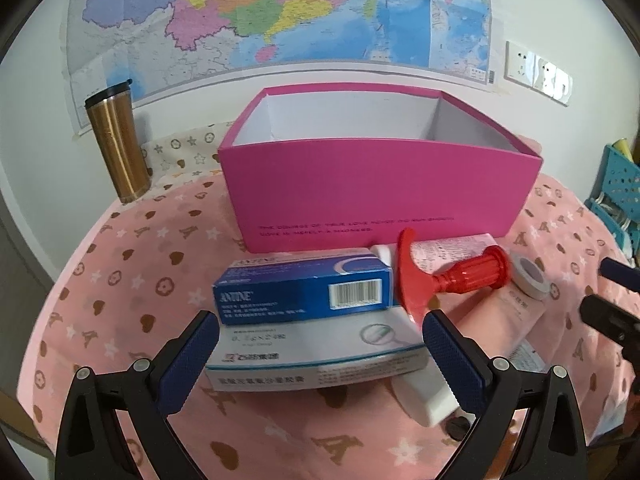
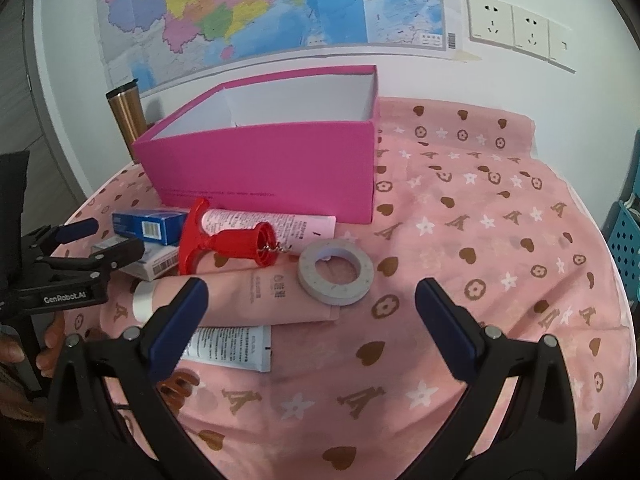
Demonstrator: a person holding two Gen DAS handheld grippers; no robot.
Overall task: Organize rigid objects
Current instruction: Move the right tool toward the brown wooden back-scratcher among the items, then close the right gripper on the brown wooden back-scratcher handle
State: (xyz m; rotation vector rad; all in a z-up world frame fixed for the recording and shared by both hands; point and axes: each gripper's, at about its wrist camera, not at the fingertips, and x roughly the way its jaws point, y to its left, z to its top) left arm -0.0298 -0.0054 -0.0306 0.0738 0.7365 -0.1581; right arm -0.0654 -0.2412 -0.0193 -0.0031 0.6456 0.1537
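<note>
The left gripper [image 1: 320,344] is spread wide and empty, straddling the stacked cartons just in front of the pink box [image 1: 380,188]: the blue carton [image 1: 302,292] lies on the white carton [image 1: 316,344], long axes crosswise to the fingers. The right gripper [image 2: 312,312], equally agape and holding nothing, sits nearer the tape roll [image 2: 335,272]. The left seems closer to the cartons, though fisheye distortion blurs depth.
</note>
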